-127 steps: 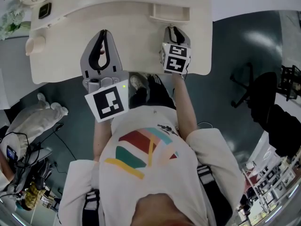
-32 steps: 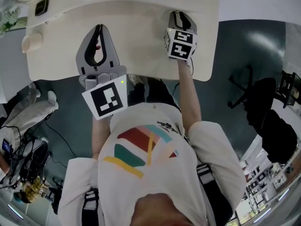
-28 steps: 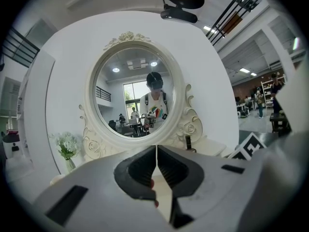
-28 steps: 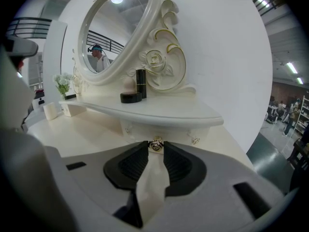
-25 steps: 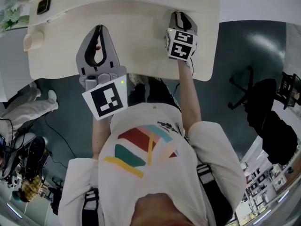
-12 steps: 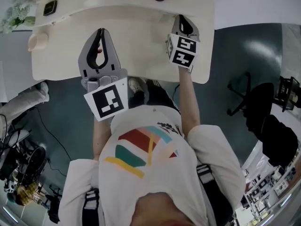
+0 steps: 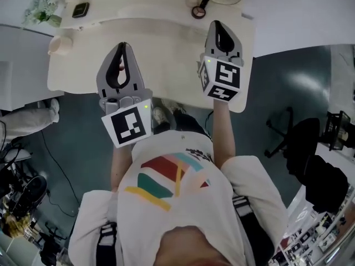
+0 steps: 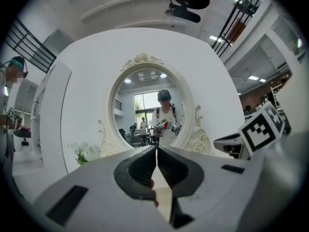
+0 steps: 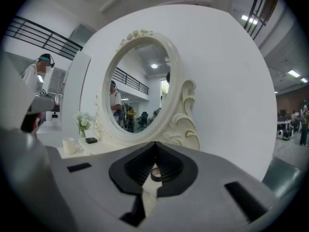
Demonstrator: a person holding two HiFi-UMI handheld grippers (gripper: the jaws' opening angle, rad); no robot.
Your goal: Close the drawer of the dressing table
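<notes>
Seen from the head view, the dressing table (image 7: 166, 54) stretches across the top of the picture, its cream top bare in the middle, with flowers (image 7: 41, 13), a small dark gadget (image 7: 81, 9) and a cup (image 7: 55, 44) at the left end and a round compact (image 7: 198, 11) near the back edge. The left claw (image 7: 123, 45) and the right claw (image 7: 215, 25) both hover above the top, each pinched to a point with nothing in it. The drawer itself I cannot see: nothing juts past the table's front edge, so I judge it sits pushed in under the top and the job looks done or nearly so. If it needs more, I would expect a light, stiff wooden box on runners that slides under a flat push on the middle of its front panel, while a shove at one corner could skew it and make it stick. In the left gripper view the jaws meet at their tips, empty, aimed level at the oval mirror (image 8: 145, 105), with the right claw's marker cube (image 8: 263, 127) off to the right, and a reddish bit low in the hollow behind the tips is too unclear to name. In the right gripper view the jaws are likewise shut on nothing, and a small round thing, likely the compact, shows through the hollow behind them. The table's front is out of every view
</notes>
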